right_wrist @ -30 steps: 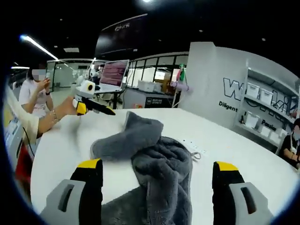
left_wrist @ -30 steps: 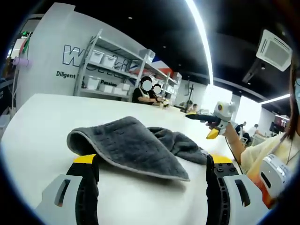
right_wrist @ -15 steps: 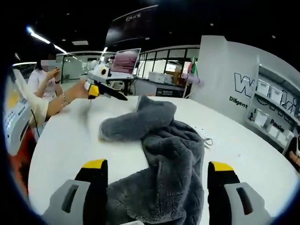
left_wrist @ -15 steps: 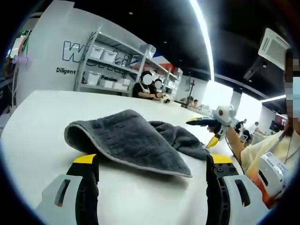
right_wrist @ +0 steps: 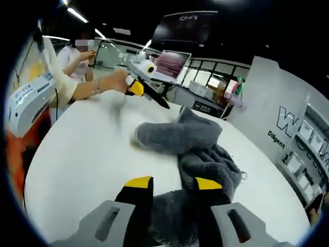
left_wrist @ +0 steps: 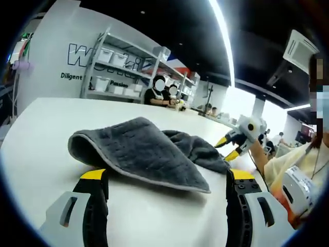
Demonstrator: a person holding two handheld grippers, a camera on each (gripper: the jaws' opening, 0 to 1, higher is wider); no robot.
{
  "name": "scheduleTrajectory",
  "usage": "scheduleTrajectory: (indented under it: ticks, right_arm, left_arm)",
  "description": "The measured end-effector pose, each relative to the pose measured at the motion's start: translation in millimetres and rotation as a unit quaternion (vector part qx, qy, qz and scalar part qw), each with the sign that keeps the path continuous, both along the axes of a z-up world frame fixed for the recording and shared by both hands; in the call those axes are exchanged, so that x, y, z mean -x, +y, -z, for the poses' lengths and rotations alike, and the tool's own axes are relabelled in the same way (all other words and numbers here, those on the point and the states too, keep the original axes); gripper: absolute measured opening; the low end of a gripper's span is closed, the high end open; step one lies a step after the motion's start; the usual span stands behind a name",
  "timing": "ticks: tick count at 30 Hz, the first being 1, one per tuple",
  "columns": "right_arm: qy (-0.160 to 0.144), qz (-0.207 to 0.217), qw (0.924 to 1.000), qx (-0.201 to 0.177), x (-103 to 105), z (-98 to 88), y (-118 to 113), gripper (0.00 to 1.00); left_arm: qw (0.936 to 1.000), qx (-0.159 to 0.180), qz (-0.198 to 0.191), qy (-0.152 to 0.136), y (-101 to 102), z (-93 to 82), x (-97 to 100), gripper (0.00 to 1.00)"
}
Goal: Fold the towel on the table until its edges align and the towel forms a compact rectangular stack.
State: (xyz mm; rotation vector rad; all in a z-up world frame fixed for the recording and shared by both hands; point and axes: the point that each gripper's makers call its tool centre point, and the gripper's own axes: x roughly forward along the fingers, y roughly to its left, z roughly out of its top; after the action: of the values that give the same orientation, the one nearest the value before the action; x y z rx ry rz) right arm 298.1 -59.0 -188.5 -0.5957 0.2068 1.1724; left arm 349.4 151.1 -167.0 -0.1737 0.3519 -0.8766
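The towel (left_wrist: 149, 154) lies bunched on the white table (left_wrist: 41, 134), a grey heap with one flap folded over toward my left gripper (left_wrist: 167, 182). In the right gripper view the towel (right_wrist: 198, 154) runs from a rolled lump mid-table down to my right gripper (right_wrist: 174, 183).

My left gripper hangs low over the near table edge, jaws spread wide and holding nothing; the towel's hemmed edge lies just beyond its tips.

My right gripper has its jaws drawn close together with grey pile between and around the tips; it appears clamped on the towel's near end, though the contact itself is partly hidden.

My right hand shows at the far side in the left gripper view. Shelving (left_wrist: 123, 67) stands behind the table.
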Motion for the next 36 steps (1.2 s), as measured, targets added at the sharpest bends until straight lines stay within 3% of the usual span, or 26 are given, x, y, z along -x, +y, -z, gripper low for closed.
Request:
scheduleTrajectory:
  ticks: [8,18,22,31,36]
  right_arm:
    - [0.056,0.022,0.9972,0.044,-4,32.8,-4,0.21]
    - [0.113,0.054,0.9911,0.045,-8,45.6,-12,0.08]
    - [0.118,0.062,0.9901,0.043,-8,47.1,-13,0.02]
    - [0.126,0.064,0.9891,0.038,-7,48.1,-13,0.02]
    - [0.125,0.064,0.9893,0.039,-7,48.1,-13,0.02]
  left_arm:
    - [1.0000,-0.003,0.005,0.003,-4,1.7,1.1,0.93]
    - [1.0000,-0.003,0.007,0.003,-4,0.5,0.8,0.93]
    - [0.9999,-0.005,0.011,0.009,-7,3.3,0.6,0.93]
    - [0.9972,-0.030,0.050,0.048,-23,23.1,13.5,0.92]
    - [0.9926,-0.004,0.089,0.082,-40,28.7,28.6,0.89]
